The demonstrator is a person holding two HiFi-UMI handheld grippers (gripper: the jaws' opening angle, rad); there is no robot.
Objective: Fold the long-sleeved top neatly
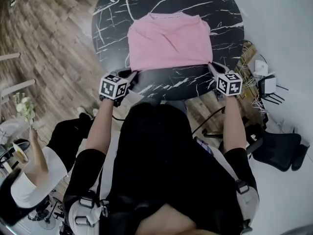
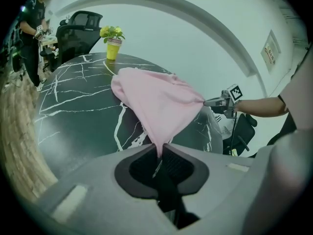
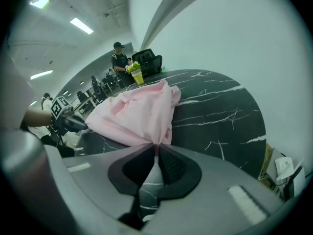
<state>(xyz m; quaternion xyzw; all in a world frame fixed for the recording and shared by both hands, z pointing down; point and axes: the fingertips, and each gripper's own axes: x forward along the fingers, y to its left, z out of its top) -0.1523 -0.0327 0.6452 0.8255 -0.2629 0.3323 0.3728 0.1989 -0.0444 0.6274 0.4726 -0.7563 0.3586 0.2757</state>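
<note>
The round black bench [image 1: 195, 4] has bare marble all around the pink top [image 1: 168, 40], which lies toward its near edge. The left claw [image 1: 131, 75] and right claw [image 1: 212, 66] each pinch a near corner tight. At the far rim, a yellow pot [image 2: 113, 49] holds a plant [image 2: 112, 32].

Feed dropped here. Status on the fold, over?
Left gripper shut on top, near corner. Right gripper shut on other near corner. Rest spread on table. Plant at far edge, clear.

No readable text, wall sign [image 2: 270, 48] too blurred
</note>
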